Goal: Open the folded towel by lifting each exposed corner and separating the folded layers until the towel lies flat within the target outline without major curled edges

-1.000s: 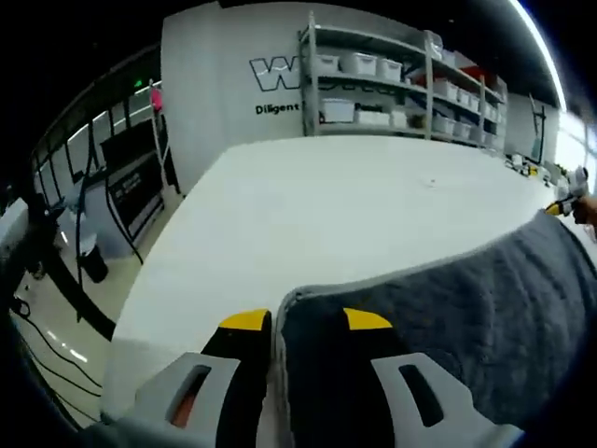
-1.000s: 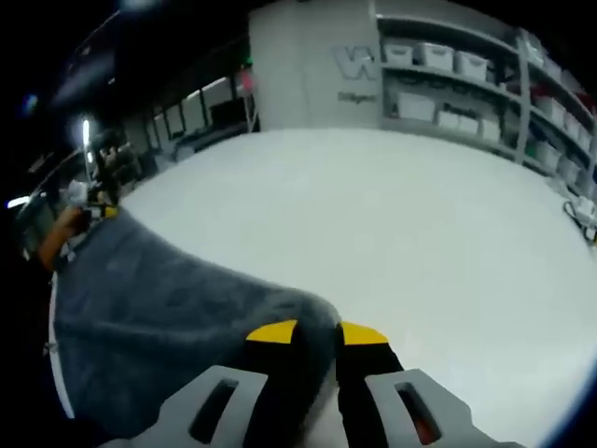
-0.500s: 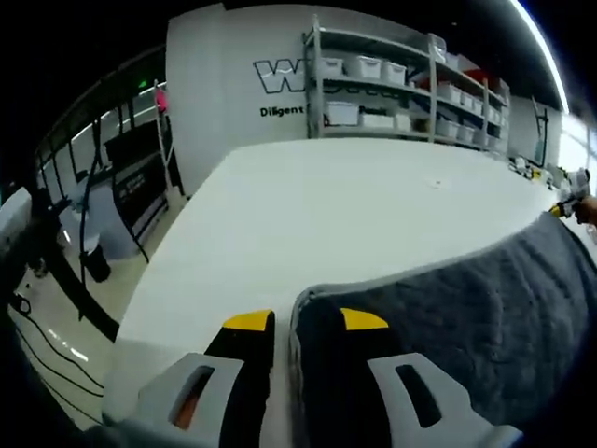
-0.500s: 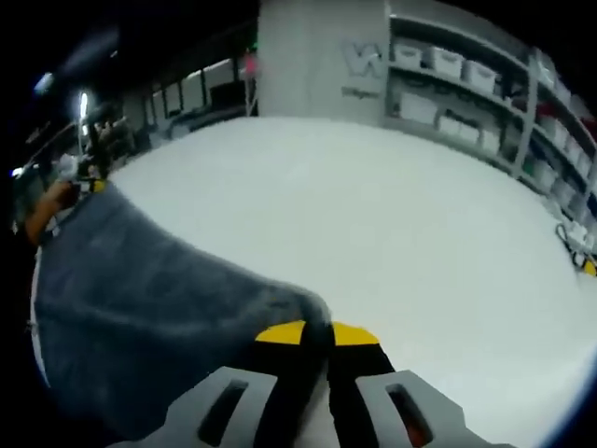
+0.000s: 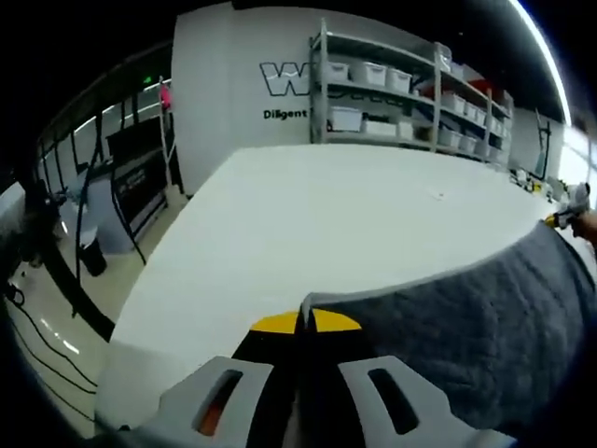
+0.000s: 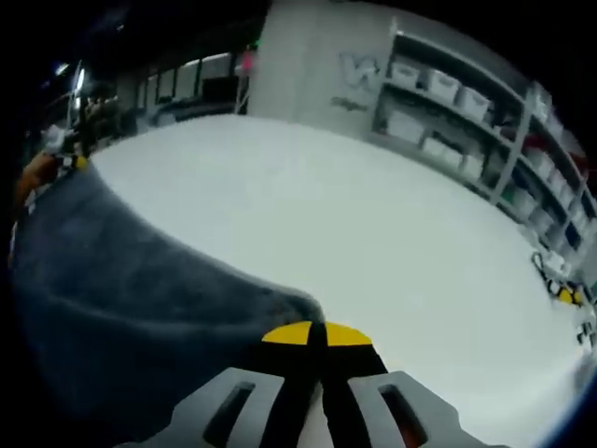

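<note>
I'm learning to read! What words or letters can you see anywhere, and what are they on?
"W": big dark outlined letter on the white wall; the metal storage shelves hide the rest.
"Diligent": small dark word beneath it, cut off there too.
In the right gripper view, the same wall lettering is too blurred to read.

Left gripper (image 5: 306, 322), seen in the left gripper view: yellow-tipped jaws pressed together, pinching a corner of the grey towel (image 5: 466, 317). Right gripper (image 6: 315, 333), seen in the right gripper view: yellow-tipped jaws likewise closed, clamping the towel's opposite corner, its grey body rising from the lower edge.
</note>
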Demonstrator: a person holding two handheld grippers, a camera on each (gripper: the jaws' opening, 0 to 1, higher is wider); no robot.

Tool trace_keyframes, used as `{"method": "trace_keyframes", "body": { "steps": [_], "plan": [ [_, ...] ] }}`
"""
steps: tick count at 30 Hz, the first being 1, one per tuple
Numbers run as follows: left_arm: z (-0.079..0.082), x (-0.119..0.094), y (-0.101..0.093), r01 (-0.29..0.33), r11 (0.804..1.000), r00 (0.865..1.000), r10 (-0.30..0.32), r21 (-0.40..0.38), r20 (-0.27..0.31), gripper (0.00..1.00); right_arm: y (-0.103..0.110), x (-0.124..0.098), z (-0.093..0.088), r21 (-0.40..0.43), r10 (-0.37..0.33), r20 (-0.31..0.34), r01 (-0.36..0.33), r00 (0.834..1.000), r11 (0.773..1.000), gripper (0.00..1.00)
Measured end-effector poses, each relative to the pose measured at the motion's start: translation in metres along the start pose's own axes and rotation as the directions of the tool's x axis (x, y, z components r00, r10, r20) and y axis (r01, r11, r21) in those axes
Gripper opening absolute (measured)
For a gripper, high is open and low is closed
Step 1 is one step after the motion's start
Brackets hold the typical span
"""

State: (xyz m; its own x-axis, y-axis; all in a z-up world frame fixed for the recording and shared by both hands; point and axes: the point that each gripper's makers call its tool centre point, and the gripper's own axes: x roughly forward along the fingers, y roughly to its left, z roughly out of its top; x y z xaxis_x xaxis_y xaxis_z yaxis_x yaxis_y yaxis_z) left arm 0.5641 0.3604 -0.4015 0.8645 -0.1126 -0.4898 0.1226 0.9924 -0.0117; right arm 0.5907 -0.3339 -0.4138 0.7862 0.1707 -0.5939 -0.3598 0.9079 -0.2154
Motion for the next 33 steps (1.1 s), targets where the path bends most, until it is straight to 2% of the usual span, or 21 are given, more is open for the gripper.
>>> {"method": "trace_keyframes", "body": {
  "steps": [4, 7, 15, 20, 27, 33],
  "plan": [
    [0.007, 0.003, -0.004, 0.009, 1.0, 0.999, -0.008, -0.029, 0.032, 0.02, -0.008, 0.011, 0.003, -0.012, -0.043, 0.012, 0.043, 0.999, 0.999, 0.0],
    [0.016, 0.013, 0.002, 0.005, 1.0, 0.999, -0.003, -0.024, 0.054, 0.01, -0.011, 0.015, 0.006, -0.006, -0.06, 0.021, 0.06, 0.998, 0.998, 0.0],
    [0.019, 0.031, 0.004, -0.022, 1.0, 0.998, 0.022, 0.001, 0.061, 0.01, -0.017, 0.023, 0.011, -0.018, -0.07, 0.023, 0.071, 0.997, 0.997, 0.0],
    [0.022, 0.046, 0.003, -0.034, 0.999, 0.999, 0.032, 0.035, 0.041, 0.01, -0.023, 0.029, 0.015, -0.003, -0.078, 0.02, 0.078, 0.997, 0.997, 0.0],
    [0.028, 0.063, 0.004, -0.041, 0.998, 0.999, 0.039, 0.057, 0.033, 0.01, -0.034, 0.049, 0.027, -0.003, -0.045, 0.006, 0.045, 0.999, 0.999, 0.0],
    [0.032, 0.071, 0.002, -0.036, 0.996, 0.999, 0.032, 0.079, 0.043, 0.01, -0.041, 0.063, 0.034, 0.004, -0.072, 0.005, 0.072, 0.997, 0.997, 0.0]
  ]
}}
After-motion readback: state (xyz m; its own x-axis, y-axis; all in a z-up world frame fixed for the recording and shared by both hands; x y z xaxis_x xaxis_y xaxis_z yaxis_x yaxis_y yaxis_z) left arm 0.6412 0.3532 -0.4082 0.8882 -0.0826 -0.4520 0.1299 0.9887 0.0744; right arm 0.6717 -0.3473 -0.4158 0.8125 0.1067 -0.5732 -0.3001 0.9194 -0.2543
